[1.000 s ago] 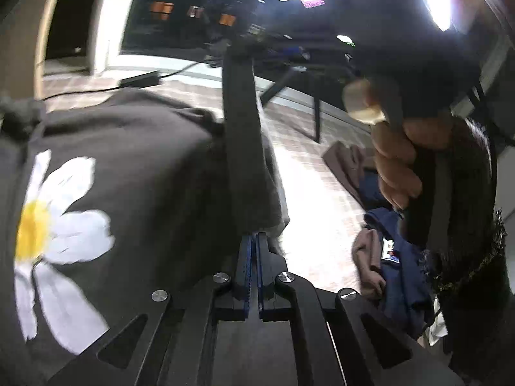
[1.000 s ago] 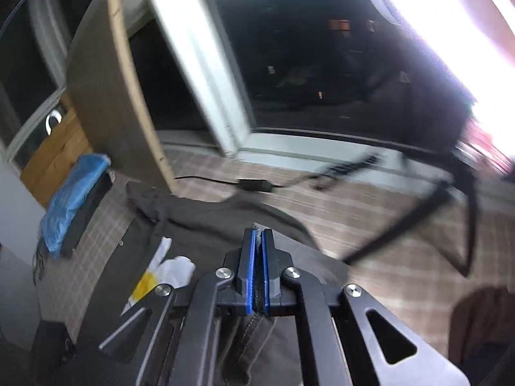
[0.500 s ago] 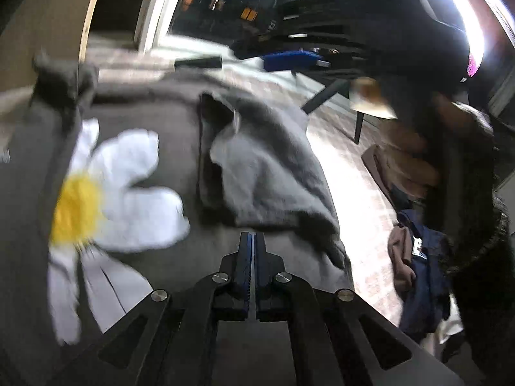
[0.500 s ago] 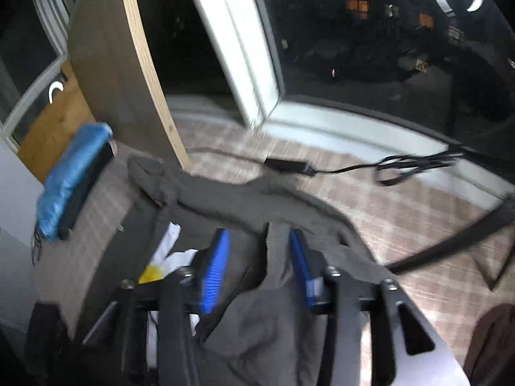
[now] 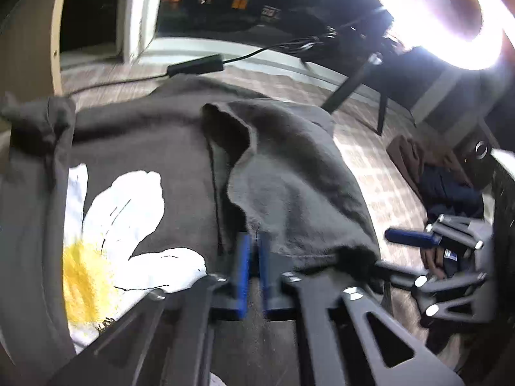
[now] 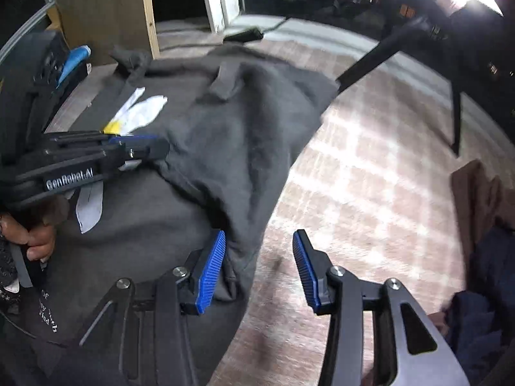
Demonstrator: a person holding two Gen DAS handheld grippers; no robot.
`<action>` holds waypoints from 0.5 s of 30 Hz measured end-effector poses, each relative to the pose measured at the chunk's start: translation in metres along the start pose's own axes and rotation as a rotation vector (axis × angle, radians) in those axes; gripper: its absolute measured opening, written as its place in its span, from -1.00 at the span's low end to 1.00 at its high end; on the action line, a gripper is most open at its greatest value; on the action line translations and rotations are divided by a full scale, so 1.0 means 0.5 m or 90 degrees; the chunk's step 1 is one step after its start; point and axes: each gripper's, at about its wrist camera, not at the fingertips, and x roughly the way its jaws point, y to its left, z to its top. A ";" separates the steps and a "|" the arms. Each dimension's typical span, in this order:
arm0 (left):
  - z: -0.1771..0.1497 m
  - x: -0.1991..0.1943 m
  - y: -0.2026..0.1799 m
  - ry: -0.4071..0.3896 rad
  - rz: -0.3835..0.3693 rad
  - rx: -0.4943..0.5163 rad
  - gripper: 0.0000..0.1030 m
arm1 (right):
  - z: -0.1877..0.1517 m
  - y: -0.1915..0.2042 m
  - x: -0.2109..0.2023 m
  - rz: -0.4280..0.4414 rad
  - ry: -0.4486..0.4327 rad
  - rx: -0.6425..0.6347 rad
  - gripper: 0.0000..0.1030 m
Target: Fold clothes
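A dark grey sweatshirt (image 5: pixel 161 148) with a white and yellow daisy print (image 5: pixel 122 212) lies spread on a checked surface (image 6: pixel 370 177). Its sleeve (image 5: pixel 289 177) is folded in over the body. My left gripper (image 5: pixel 254 257) hovers at the sleeve's near edge. Only a slim gap shows between its blue pads as the jaws begin opening, and I see nothing pinched. My right gripper (image 6: pixel 257 267) is at the sweatshirt's right edge (image 6: pixel 244 257). Its jaws are wide apart and closing, with the fabric edge beside the left pad, unpressed. A hand (image 6: pixel 35 238) holds the left gripper's handle.
A pile of brown and navy clothes (image 5: pixel 444 183) lies at the right. Black tripod legs (image 6: pixel 370 64) and a bright ring light (image 5: pixel 450 16) stand beyond the sweatshirt. A power adapter with its cable (image 5: pixel 196 64) lies near the window. A wooden panel (image 6: pixel 106 9) stands at the far left.
The sleeve, first held up taut, now lies folded across the sweatshirt. The right gripper opened, released it and dropped to the right edge. The left gripper shifted over the sleeve.
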 end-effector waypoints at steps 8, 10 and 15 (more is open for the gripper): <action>-0.029 -0.035 -0.014 0.021 0.007 0.018 -0.92 | -0.022 -0.013 -0.007 0.039 0.006 -0.001 -0.88; -0.024 -0.034 -0.011 0.029 0.037 0.026 -0.83 | -0.024 -0.007 -0.010 0.042 0.000 -0.012 -0.73; 0.051 -0.062 -0.048 -0.015 0.056 0.070 -0.64 | -0.034 -0.019 -0.006 0.024 -0.015 -0.003 -0.62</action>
